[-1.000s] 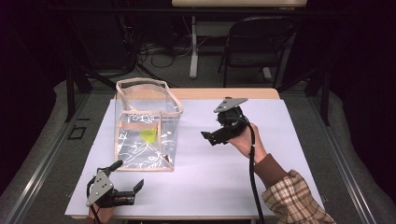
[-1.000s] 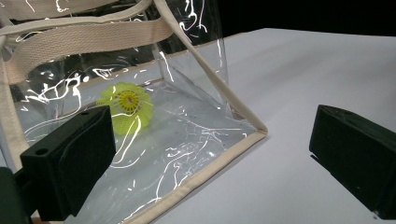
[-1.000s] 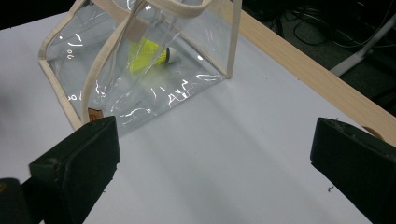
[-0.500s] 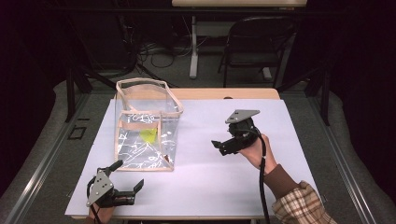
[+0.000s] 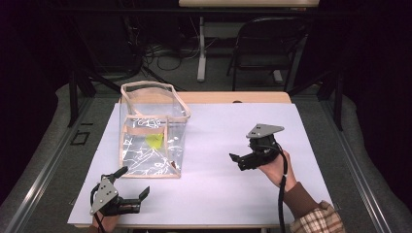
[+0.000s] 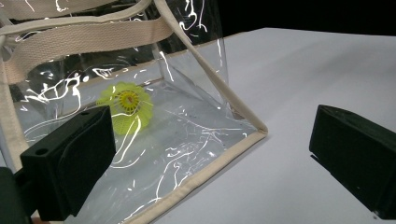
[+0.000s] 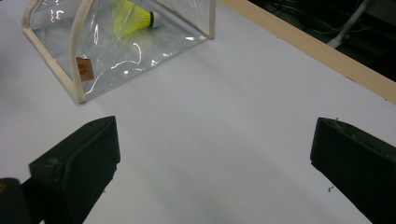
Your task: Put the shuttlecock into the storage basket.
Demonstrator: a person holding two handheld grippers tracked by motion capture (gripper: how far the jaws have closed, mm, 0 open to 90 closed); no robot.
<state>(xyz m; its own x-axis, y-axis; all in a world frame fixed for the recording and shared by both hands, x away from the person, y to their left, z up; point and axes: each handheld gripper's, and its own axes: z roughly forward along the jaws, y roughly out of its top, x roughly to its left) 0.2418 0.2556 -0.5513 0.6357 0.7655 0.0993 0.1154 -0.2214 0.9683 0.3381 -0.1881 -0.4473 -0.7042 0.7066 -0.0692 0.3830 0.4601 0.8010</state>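
A clear plastic tote bag (image 5: 141, 160) with beige trim and handles stands on the left half of the white table top. A yellow shuttlecock (image 5: 155, 141) lies on its floor. My left gripper (image 5: 134, 181) rests open at the near left corner, just in front of the bag and apart from it. In the left gripper view its jaws stand wide apart (image 6: 210, 158), facing the bag's corner (image 6: 247, 126) and the shuttlecock (image 6: 127, 107). My right gripper (image 5: 236, 162) is held open over the right half of the table, pointing left, nothing between its jaws (image 7: 215, 158). Farther off are the bag (image 7: 79, 70) and shuttlecock (image 7: 133, 19).
The white sheet (image 5: 218, 126) covers the table, and a wooden strip (image 5: 233, 97) shows along its far edge. A folding chair (image 5: 272, 43) and floor cables (image 5: 160, 53) lie beyond the table. An orange tag (image 7: 84, 69) sits on the bag's side.
My right gripper has drawn back from near the bag toward the right and nearer side of the table, staying open. The left gripper and the bag have not moved.
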